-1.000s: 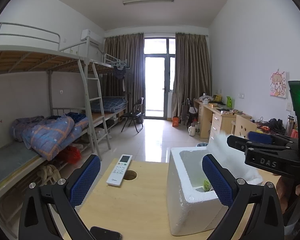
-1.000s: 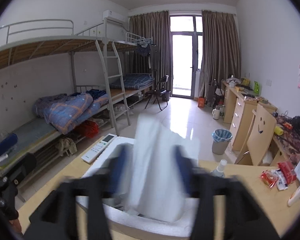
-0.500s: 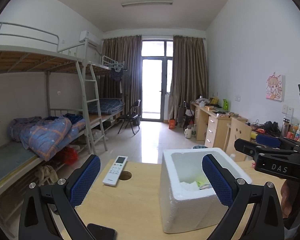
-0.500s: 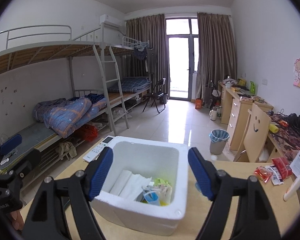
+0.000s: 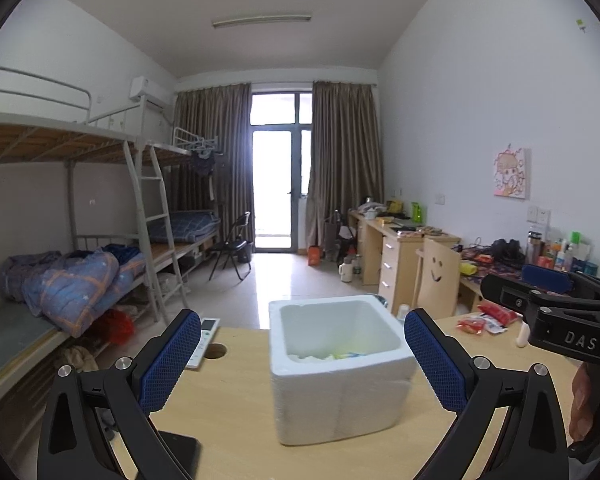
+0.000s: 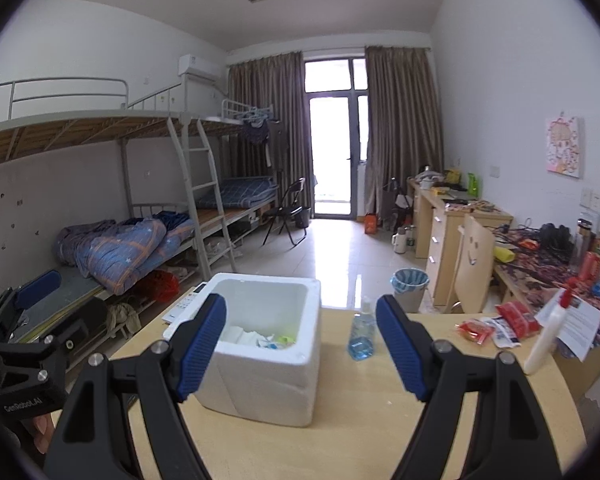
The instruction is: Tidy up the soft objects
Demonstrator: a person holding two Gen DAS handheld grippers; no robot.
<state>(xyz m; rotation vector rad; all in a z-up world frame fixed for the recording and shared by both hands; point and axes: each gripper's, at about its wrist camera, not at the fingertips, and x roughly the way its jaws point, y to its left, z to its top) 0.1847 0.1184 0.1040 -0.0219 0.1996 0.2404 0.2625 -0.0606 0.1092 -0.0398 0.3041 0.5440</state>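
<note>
A white square foam box (image 6: 266,350) is sitting in the middle of the light wooden tabletop (image 6: 364,412). Soft white and green things (image 6: 260,338) are lying at the bottom of it. The left hand-held gripper (image 5: 298,364) is hanging wide open and holding nothing. The right hand-held gripper (image 6: 300,346) is hanging wide open too, with nothing in it. A small clear bottle with blue liquid (image 6: 363,330) is standing just beside the box, toward the far edge.
</note>
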